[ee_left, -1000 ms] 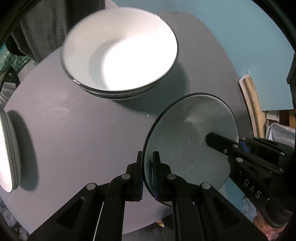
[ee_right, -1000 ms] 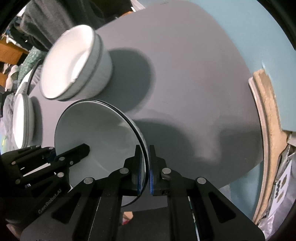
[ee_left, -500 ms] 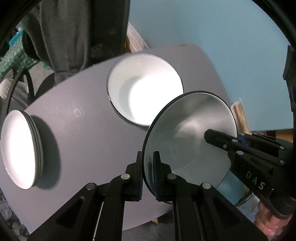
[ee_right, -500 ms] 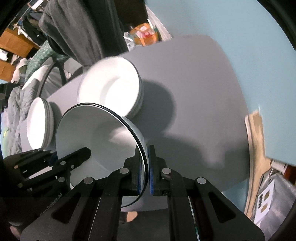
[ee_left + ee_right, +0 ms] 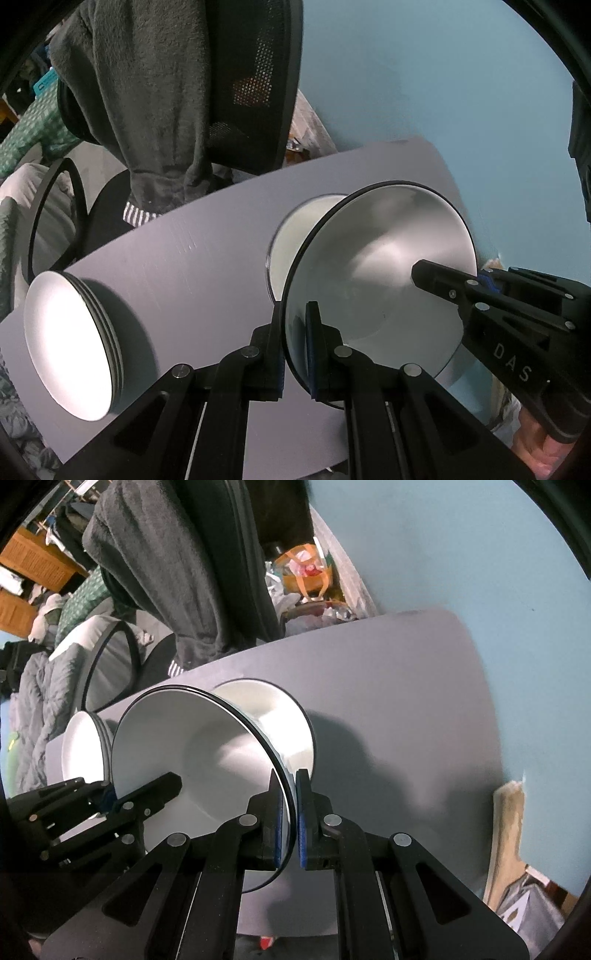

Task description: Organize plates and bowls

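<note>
Bowl (image 5: 380, 280) is higher above the desk (image 5: 192, 258) than one second ago: the desk surface filled the views then, and now the chair (image 5: 255, 85) with a dark garment (image 5: 147, 92) and the blue wall (image 5: 424, 74) show above it. The stack of bowls (image 5: 295, 236), which was at 11 o'clock and large, now sits small just behind the held bowl's rim.

The left claw (image 5: 297, 347) is clenched on the bowl's rim at 6 o'clock of the left view, one pad inside and one outside. The right claw (image 5: 290, 819) is clenched on the opposite rim. In each view the other claw shows across the bowl.

The held bowl hangs tilted between both claws. The stack of plates (image 5: 70, 343) rests on the desk at 9 o'clock, well apart.
</note>
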### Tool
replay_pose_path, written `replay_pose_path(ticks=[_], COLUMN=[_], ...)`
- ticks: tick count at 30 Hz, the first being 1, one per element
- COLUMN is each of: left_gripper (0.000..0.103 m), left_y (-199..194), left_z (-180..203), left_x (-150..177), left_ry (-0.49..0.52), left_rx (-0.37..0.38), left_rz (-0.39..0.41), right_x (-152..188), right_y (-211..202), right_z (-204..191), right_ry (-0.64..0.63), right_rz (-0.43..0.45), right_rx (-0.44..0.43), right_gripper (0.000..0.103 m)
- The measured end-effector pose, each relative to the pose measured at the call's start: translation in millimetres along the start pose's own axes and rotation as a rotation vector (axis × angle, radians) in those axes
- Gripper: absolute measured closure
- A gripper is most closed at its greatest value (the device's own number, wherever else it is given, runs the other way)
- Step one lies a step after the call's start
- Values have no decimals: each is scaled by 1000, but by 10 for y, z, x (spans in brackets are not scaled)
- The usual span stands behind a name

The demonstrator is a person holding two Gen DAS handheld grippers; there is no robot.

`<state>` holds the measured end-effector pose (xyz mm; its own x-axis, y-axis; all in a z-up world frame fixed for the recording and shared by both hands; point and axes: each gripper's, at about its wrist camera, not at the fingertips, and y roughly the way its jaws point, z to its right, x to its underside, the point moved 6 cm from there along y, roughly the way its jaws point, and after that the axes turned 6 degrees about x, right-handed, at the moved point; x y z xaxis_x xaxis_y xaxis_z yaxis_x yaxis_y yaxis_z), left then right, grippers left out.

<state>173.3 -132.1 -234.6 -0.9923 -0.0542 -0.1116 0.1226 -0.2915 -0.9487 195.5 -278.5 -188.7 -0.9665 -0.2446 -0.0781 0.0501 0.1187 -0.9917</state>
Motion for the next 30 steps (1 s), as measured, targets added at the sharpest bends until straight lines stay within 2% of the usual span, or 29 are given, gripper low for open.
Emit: replay_pose_path(ticks=[13, 19, 30], left_gripper=[94, 94, 94], left_y=[175, 185, 236], left_z=[-80, -119, -157], left_x=[-146, -179, -202], left_ry=[-20, -15, -33], left_rx=[-36, -81, -83], left_rz=[-30, -35, -53], right_x=[-118, -136, -147], right_y=[128, 171, 172], right_z=[78, 87, 80], right_ry=[-5, -5, -37], right_rz=[-64, -80, -94], right_rx=[-7, -17, -12], right_gripper=[96, 96, 96])
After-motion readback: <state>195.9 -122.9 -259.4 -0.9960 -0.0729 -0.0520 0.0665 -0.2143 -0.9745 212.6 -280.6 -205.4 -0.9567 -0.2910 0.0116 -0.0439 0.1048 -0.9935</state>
